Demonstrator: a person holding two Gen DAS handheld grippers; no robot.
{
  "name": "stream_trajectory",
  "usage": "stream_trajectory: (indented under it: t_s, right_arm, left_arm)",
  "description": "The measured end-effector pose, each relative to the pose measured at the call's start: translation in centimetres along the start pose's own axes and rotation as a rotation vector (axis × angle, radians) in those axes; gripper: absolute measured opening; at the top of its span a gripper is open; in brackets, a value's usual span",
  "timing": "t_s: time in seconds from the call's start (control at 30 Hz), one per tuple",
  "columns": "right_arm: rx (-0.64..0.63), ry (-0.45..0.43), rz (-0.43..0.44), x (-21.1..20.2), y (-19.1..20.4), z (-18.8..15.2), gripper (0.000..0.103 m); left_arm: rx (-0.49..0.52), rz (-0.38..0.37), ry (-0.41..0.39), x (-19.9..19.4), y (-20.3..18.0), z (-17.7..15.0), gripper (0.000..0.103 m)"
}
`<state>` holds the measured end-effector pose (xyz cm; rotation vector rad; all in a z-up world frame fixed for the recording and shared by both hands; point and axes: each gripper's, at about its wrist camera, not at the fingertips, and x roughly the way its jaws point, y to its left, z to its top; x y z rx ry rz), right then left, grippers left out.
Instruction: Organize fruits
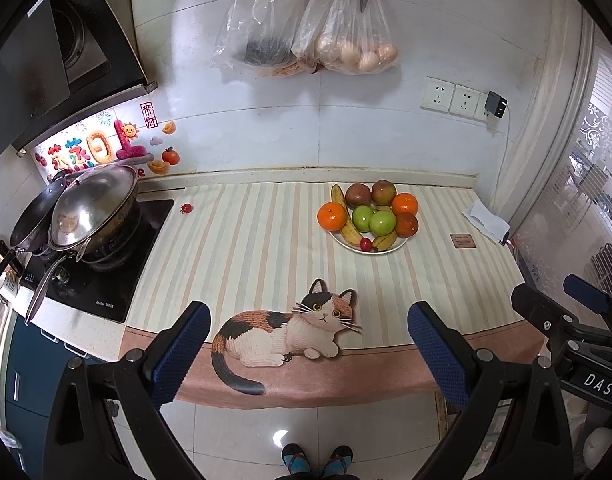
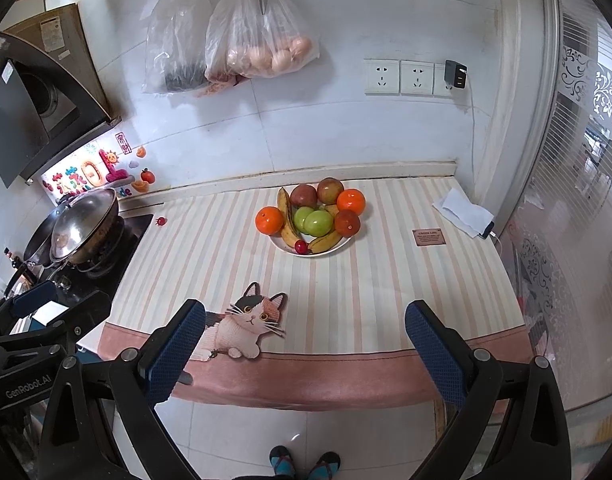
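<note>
Both claws hang with fingers spread wide and empty, the left claw [image 1: 308, 344] and right claw [image 2: 306, 344] short of the desk's [image 2: 386, 292] front edge. Between them and the white plate [image 2: 284, 245] lies only a cat-patterned striped cloth [image 2: 210, 260]. On the plate: oranges [image 2: 269, 220], green apples [image 2: 318, 223], bananas [image 2: 287, 216] and a cherry [image 2: 301, 246]. Left of the plate, a cherry tomato [image 2: 161, 221] lies beside the stove [image 2: 102, 272].

Striped cream-and-pink cloth [image 1: 266, 240], calico cat print [image 1: 290, 332], orange tangerines [image 1: 332, 216], green apples [image 1: 374, 220].
</note>
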<state>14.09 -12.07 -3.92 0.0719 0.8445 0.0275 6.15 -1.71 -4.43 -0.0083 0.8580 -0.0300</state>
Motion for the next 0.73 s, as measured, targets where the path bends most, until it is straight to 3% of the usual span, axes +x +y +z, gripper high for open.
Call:
stream_trajectory:
  t_s: [0.73]
  right_arm:
    - [0.008,-0.008,0.005,-0.62,-0.18,-0.07,0.102]
  left_arm:
    - [0.01,-0.015,-0.017,-0.6,0.0,0.18,0.101]
